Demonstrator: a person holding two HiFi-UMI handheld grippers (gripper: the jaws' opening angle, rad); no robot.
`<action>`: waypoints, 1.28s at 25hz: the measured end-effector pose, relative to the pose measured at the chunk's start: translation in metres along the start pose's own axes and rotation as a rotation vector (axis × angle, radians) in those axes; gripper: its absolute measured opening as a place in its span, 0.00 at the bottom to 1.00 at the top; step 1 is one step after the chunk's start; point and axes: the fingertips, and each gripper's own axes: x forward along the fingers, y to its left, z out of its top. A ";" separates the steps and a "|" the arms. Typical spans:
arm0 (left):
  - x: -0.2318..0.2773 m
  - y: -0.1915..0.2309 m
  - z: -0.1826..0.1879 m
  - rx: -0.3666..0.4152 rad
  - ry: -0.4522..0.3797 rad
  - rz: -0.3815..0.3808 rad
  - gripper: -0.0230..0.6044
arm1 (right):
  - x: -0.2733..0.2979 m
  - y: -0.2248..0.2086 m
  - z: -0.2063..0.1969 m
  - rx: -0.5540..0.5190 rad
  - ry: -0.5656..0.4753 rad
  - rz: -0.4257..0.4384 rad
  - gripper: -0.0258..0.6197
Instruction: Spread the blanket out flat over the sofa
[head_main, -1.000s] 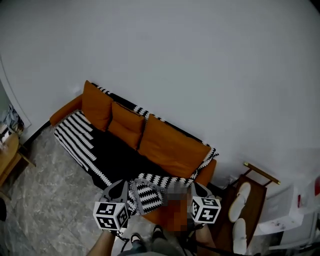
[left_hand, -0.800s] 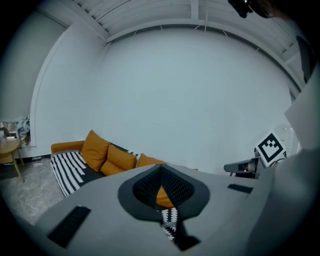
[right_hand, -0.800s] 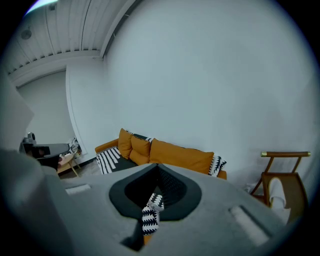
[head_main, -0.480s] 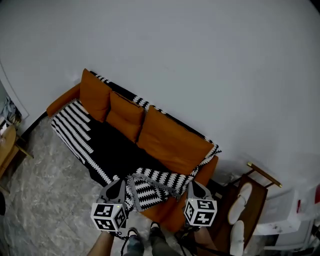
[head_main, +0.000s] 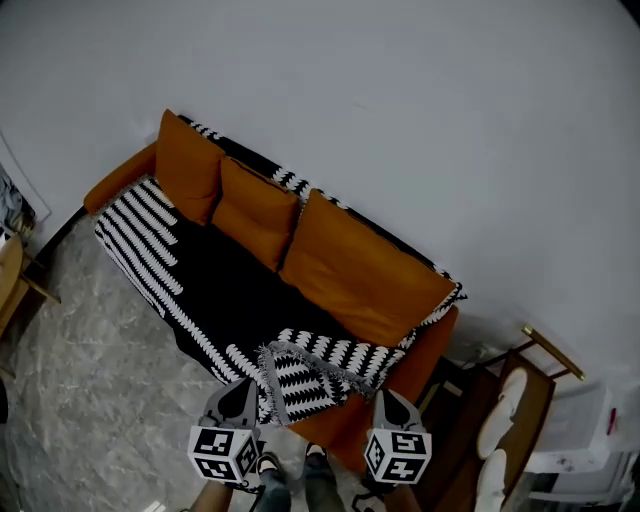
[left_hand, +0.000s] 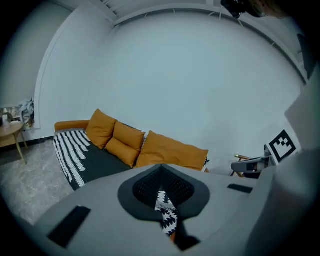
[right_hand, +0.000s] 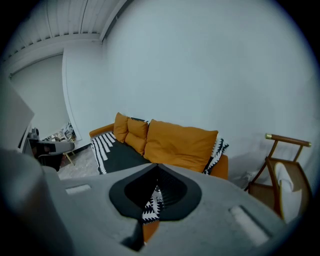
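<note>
Left tongs (left_hand: 161, 182) first: pressed tight together, pinching a strip of the black-and-white zigzag blanket (left_hand: 166, 215), which hangs down from the dark pads. Over to the right tongs (right_hand: 156, 180), and it is the same story: closed hard on the same patterned cloth, a fold of it trailing below the grip. From the head view the two tongs sit side by side just off the front edge of the sofa (head_main: 352, 425), near its right-hand end, each with its marker cube toward the person.

Now the blanket itself. Most of it lies across the seat, the plain black middle flat, the white-striped border running over the left end and down the front edge. More border peeks out behind the three orange cushions (head_main: 365, 270) along the back edge and at the back right corner. The front right corner is the untidy bit: there the cloth is doubled back on itself in a bunched, fringed fold, held between the two tongs, and the orange front of the sofa shows bare beneath it.

The person's shoes (head_main: 268, 465) stand on the grey marble floor (head_main: 80, 380) right below. A wooden rack (head_main: 520, 400) carrying white slippers stands past the sofa's right end.
</note>
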 end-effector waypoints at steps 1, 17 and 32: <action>0.005 0.005 -0.007 -0.007 -0.002 0.002 0.04 | 0.006 0.004 -0.008 -0.002 0.009 0.005 0.05; 0.070 0.078 -0.163 -0.074 0.092 0.015 0.04 | 0.118 0.029 -0.131 0.034 0.109 0.003 0.05; 0.088 0.082 -0.206 -0.055 0.166 -0.018 0.04 | 0.127 0.025 -0.174 0.051 0.162 -0.004 0.05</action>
